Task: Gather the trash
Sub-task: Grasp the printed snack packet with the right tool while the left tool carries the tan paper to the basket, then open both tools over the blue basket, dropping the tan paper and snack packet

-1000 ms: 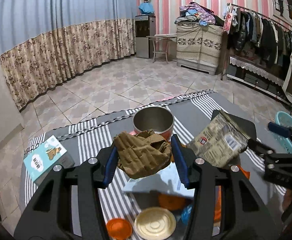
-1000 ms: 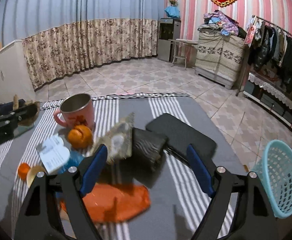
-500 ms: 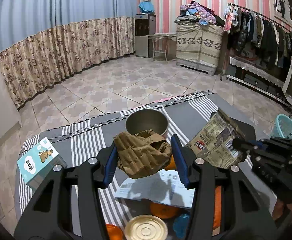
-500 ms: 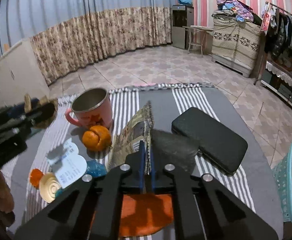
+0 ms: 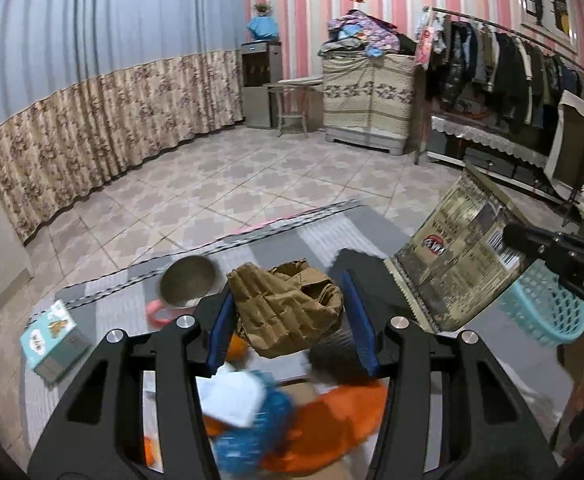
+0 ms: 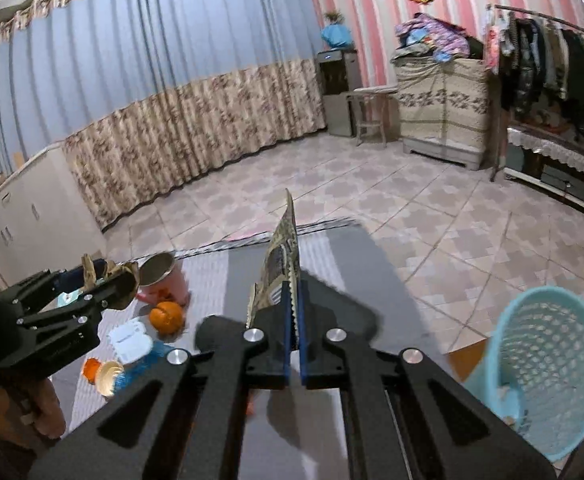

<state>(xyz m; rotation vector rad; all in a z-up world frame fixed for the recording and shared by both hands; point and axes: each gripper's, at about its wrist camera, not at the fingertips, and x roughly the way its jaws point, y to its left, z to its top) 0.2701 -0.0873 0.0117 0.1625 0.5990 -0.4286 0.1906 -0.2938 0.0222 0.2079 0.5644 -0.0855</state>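
Brown crumpled paper (image 5: 287, 308) sits clamped in my left hand-held gripper (image 5: 292, 328); my right hand-held gripper (image 6: 292, 320) pinches a flat printed foil wrapper (image 6: 281, 256) near the light-blue plastic mesh basket (image 6: 548, 364).

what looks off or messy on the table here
Nothing looks spilled or broken. An orange cloth lies bunched on the table, with loose paper and an orange by the pink cup.
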